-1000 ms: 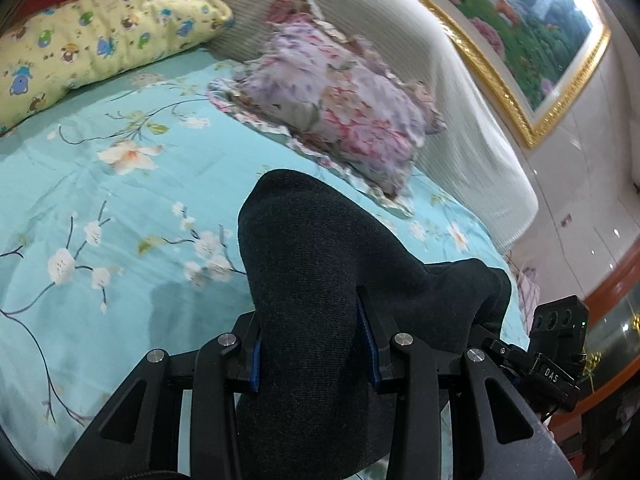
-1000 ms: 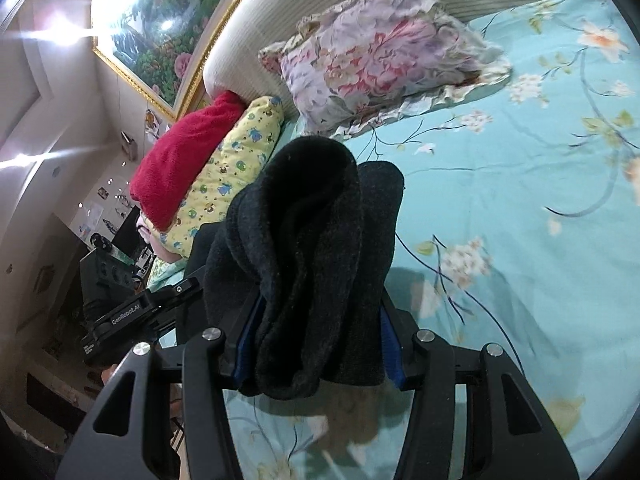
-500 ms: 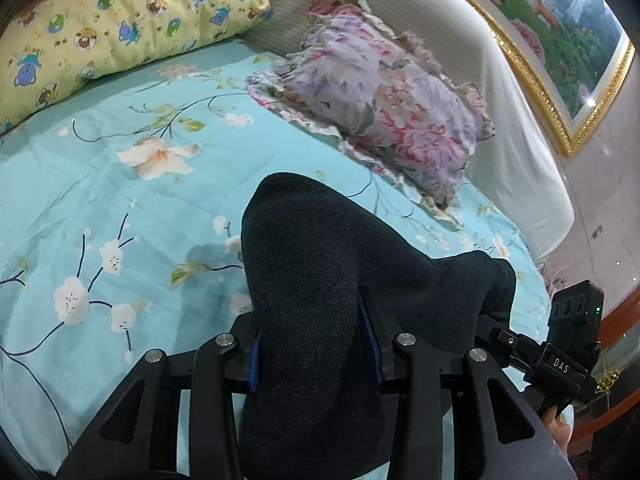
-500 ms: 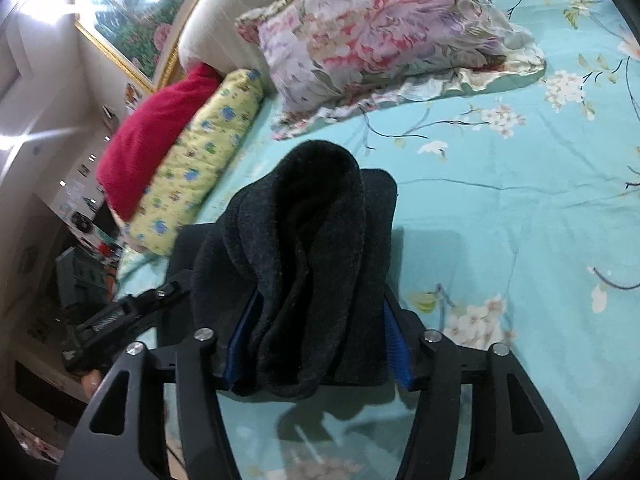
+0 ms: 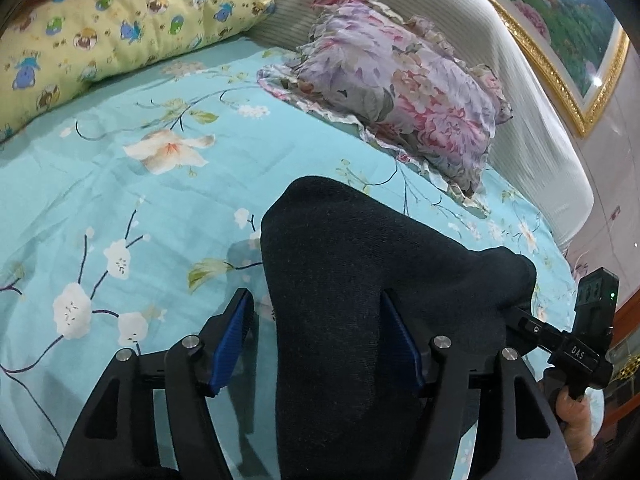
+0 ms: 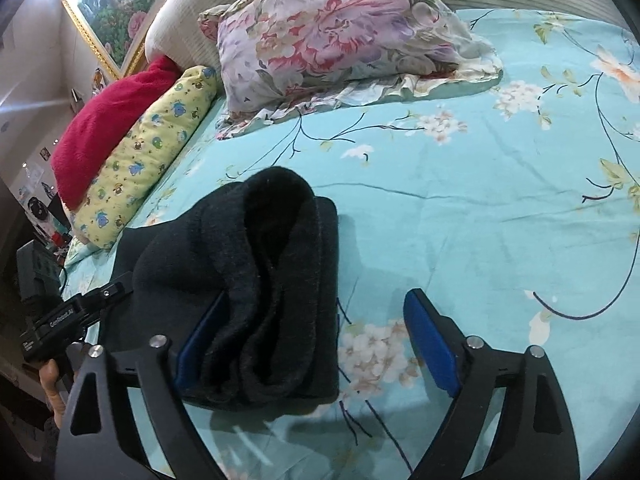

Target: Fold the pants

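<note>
Turquoise floral bedsheet [image 6: 460,216] carries the folded dark pants [image 6: 256,280]; left gripper [image 5: 316,340] and right gripper [image 6: 316,340] both straddle them, jaws opening, pads releasing

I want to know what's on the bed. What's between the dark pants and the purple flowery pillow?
Nothing but bare turquoise bedsheet with printed blossoms lies between the dark pants and the flowery pillow. The right wrist view shows it best.

The folded pants [image 6: 256,280] lie on the bed [image 6: 460,220], with pillows [image 6: 340,36] behind them by the headboard [image 5: 520,92].
</note>
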Motion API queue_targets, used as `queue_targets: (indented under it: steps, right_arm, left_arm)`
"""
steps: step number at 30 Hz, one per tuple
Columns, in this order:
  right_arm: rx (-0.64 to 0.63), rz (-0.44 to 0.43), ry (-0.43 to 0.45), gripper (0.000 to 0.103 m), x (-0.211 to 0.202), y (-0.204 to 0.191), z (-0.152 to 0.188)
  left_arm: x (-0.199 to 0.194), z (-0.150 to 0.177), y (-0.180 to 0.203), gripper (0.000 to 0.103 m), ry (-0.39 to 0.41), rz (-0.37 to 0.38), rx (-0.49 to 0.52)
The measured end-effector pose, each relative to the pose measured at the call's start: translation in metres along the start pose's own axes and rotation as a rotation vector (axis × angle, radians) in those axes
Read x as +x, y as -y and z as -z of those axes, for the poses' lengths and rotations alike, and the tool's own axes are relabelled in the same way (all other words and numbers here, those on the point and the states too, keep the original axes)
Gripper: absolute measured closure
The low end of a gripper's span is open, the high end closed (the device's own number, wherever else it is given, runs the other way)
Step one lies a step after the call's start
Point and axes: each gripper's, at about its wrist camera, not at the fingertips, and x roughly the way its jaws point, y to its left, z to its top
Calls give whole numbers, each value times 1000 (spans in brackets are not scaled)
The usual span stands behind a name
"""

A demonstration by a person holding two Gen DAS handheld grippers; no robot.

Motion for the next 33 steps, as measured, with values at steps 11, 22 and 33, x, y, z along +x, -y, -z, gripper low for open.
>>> queue_targets:
  steps: [11,22,33]
  right_arm:
    - [76,1,41,14,-33,8,8]
    - [120,-82,124,12,-83,7,26]
    - [-130,-44,78,12,-103,-48,49]
  left_arm:
    - [-24,9,2,33,21,-75,-1]
    - [-58,37,25,26,36,-98,79]
    - [-80,68,54,24,42,-154,193]
